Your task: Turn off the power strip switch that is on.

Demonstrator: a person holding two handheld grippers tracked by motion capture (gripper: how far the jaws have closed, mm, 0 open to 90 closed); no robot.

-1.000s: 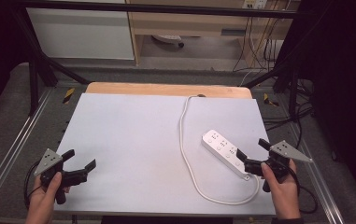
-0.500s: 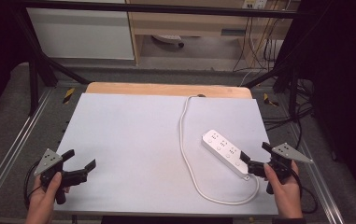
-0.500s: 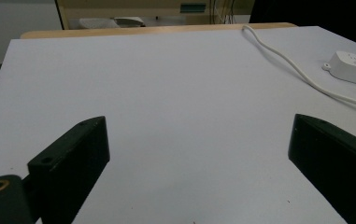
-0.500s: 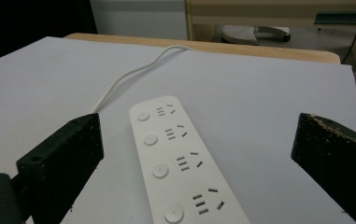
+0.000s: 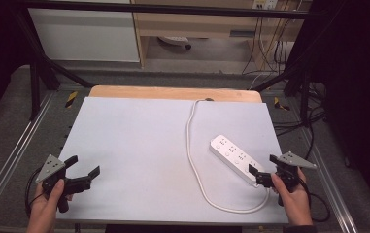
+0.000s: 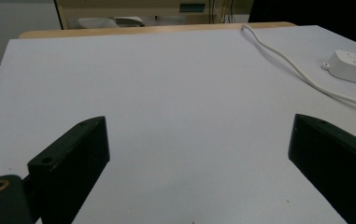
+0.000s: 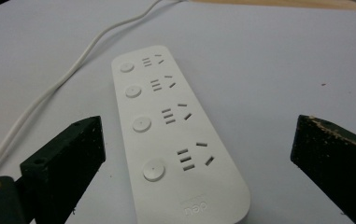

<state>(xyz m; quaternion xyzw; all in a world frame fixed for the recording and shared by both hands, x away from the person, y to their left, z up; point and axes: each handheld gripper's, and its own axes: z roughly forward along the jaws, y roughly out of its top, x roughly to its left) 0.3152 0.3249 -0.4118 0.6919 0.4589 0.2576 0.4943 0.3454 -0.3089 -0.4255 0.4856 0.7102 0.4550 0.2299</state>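
A white power strip with several sockets and buttons lies flat on the right half of the white table. Its white cable runs from the far edge and loops round the front to the strip's near end. My right gripper is open at that near end, jaws wide apart; in the right gripper view the power strip lies between them, untouched. My left gripper is open over bare table at the front left. In the left gripper view the strip's far end and cable show at the right.
A wooden board edge borders the table's far side. Metal frame rails run along both sides. Cables hang on the floor at the right. Cabinets stand behind.
My right gripper has shifted a little to the right and nearer the front, off the strip's end. The left gripper has stayed in place.
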